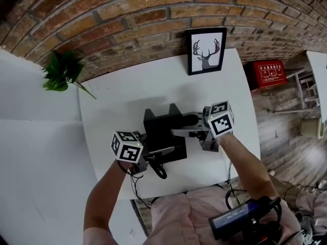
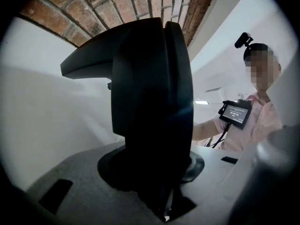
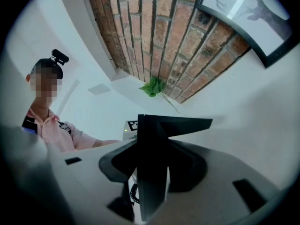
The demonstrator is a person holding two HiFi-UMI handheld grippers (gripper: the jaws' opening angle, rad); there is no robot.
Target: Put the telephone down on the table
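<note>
Spanning the top of the head view, the wall (image 1: 153, 14) is rough red brick with pale mortar lines. Below it lies the table (image 1: 117, 96), a smooth, matte white slab with squared corners.

Over the table's middle sits the telephone (image 1: 163, 129), a boxy black plastic body with a sloped top and a rounded handset along its far-right side. Whether its base touches the tabletop cannot be told.

The left gripper (image 1: 162, 152), grey with a black-and-white marker cube, is clenched on the telephone's near-left edge. In the left gripper view a thick, rounded, glossy black part fills the space between the jaws. The right gripper (image 1: 180, 131), of the same build, is clamped on the telephone's right side. In its own view the jaws pinch a thin, sharp-edged black panel.

A frame (image 1: 206, 50), black and rectangular, leans against the wall at the table's far edge and holds a deer print. At the table's left corner a plant (image 1: 61, 71) spreads pointed green leaves. A flat red box (image 1: 269, 73) stands on the wooden floor to the right. A black coiled cord (image 1: 159, 171) hangs below the left gripper.
</note>
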